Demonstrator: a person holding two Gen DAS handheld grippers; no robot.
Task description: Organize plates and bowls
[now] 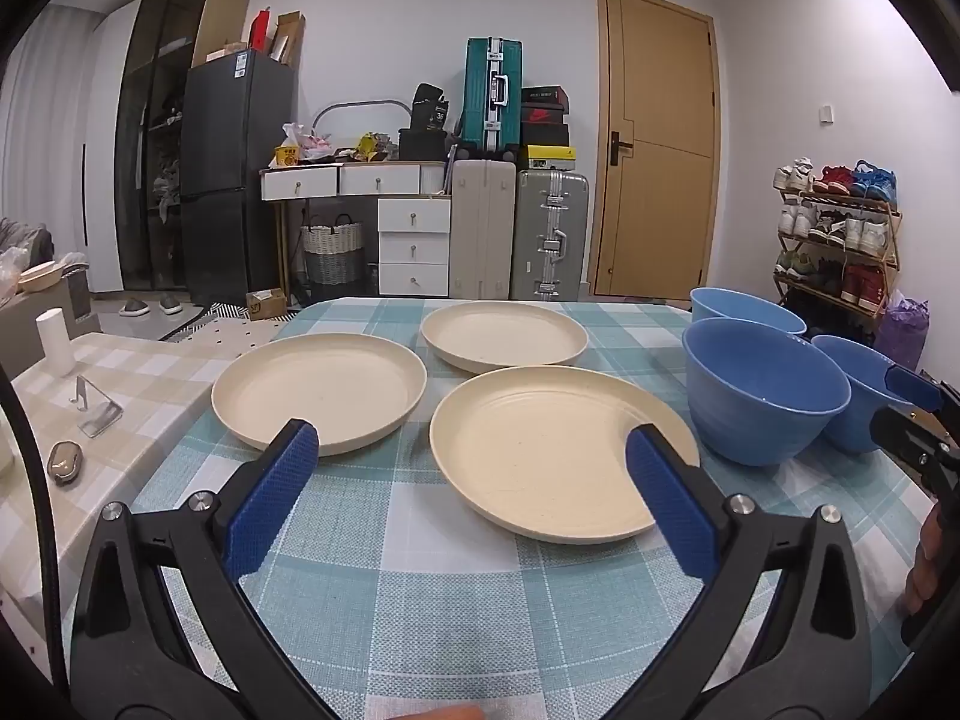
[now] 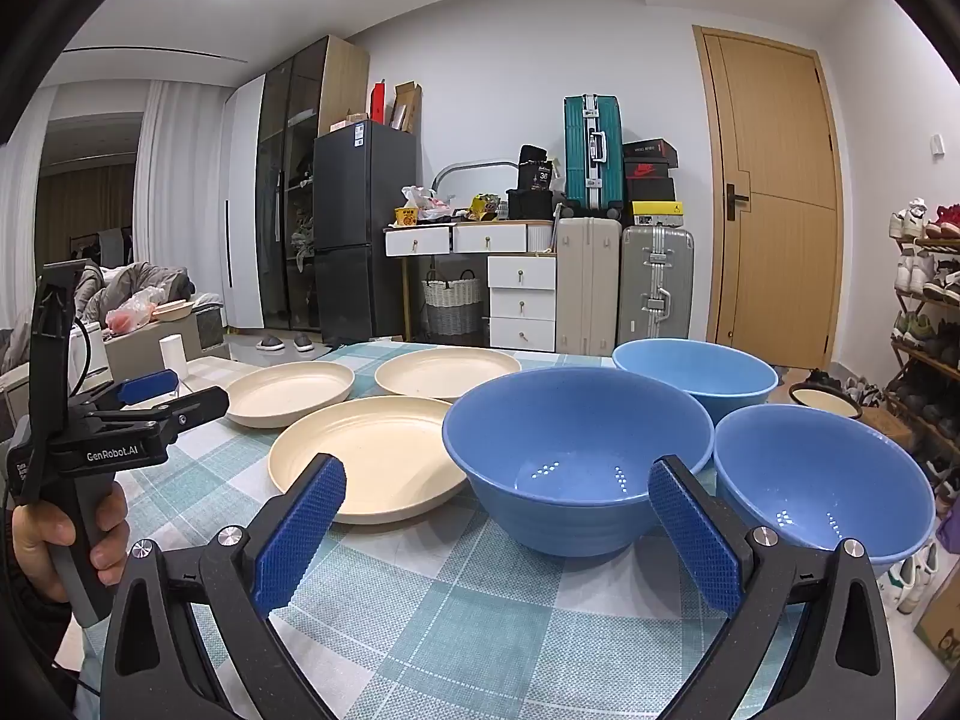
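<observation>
Task unstarted: three round cream plastic plates (image 1: 558, 450) and three blue plastic bowls (image 2: 576, 456) separate, unstacked, on the teal checked tablecloth (image 1: 420, 588); left gripper (image 1: 471, 456) and right gripper (image 2: 498, 480) spread wide, empty, short of them.

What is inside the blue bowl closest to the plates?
Nothing: the nearest blue bowl looks empty, with only ceiling-light reflections on its inner floor. Under it lies the checked tablecloth; the patch right beneath its base is covered. Behind it stands a second blue bowl.
</observation>
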